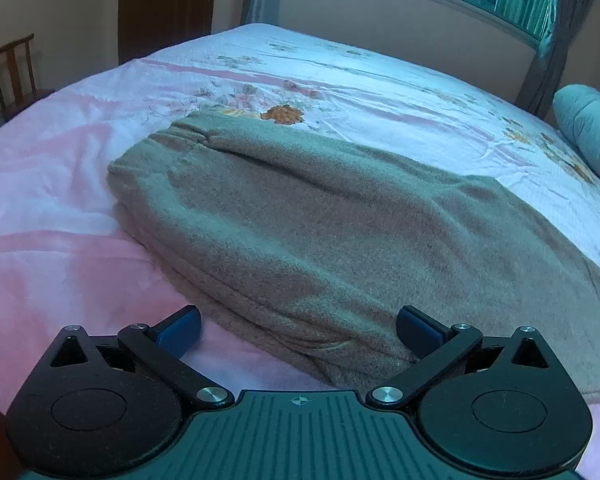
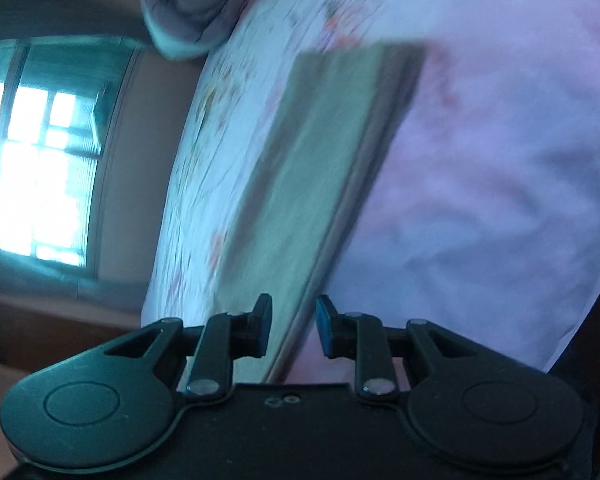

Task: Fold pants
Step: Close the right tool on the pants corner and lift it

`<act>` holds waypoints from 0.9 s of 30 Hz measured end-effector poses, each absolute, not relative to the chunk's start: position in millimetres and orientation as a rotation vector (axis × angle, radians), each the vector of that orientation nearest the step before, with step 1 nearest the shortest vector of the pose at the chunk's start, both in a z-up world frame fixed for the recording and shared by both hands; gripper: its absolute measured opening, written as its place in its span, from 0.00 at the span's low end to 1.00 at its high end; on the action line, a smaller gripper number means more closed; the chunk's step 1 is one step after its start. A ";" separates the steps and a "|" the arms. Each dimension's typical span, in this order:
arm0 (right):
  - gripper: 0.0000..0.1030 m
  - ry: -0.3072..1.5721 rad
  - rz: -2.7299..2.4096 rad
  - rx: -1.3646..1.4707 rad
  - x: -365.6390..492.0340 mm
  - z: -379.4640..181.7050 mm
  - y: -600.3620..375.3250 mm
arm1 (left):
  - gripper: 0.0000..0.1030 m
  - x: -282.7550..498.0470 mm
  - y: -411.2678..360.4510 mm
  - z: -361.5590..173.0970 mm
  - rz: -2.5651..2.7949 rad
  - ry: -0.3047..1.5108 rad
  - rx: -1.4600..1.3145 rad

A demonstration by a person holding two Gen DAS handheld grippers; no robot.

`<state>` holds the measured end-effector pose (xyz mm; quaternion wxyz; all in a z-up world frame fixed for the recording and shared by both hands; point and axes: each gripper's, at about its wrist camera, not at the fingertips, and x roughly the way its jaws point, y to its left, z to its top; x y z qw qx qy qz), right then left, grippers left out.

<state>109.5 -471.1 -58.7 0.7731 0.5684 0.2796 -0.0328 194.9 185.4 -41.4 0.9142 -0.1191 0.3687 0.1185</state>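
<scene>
— What are your tools doing?

— My left tool (image 1: 298,330) stands wide apart, blue pads either side of the near end of the pants (image 1: 300,220), gripping nothing. My right tool (image 2: 293,330) is rolled sideways, pads set narrowly apart with the layered edge of the pants (image 2: 320,168) in the gap; I can't tell whether they pinch it, the view is smeared.

— And the pants?

— Grey-brown, fuzzy knit, folded into a long thick slab with a gathered waistband at the far end, lying on the bed (image 1: 60,208). Its sheet is soft pink, printed with flowers. A rolled teal quilt (image 1: 588,128) sits at the bed's edge.
</scene>
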 end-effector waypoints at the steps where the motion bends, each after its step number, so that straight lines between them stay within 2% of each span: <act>1: 0.16 0.590 -0.084 1.242 109.0 -60.0 -475.9 | 1.00 195.9 185.1 -42.1 0.244 0.760 -0.245; 6: 0.11 0.545 -0.101 1.239 116.0 -60.7 -486.2 | 1.00 197.4 183.4 -42.9 0.246 0.763 -0.241; 14: 0.11 0.554 -0.128 1.228 127.4 -59.1 -502.9 | 1.00 199.7 186.0 -46.1 0.239 0.764 -0.241; 18: 0.15 0.512 -0.192 1.217 125.8 -52.8 -510.2 | 1.00 200.0 185.8 -46.9 0.238 0.761 -0.247; 19: 0.04 0.506 -0.203 1.206 127.1 -50.8 -512.2 | 1.00 200.0 185.8 -47.3 0.238 0.760 -0.247; 20: 0.00 0.518 -0.202 1.173 132.3 -46.4 -511.6 | 1.00 200.1 185.6 -47.7 0.238 0.760 -0.248; 23: 0.00 0.536 -0.100 0.989 157.7 -8.5 -489.8 | 1.00 200.2 185.5 -48.5 0.236 0.759 -0.244; 27: 0.00 0.449 0.097 0.849 200.9 65.2 -448.3 | 1.00 199.8 185.4 -49.1 0.238 0.760 -0.250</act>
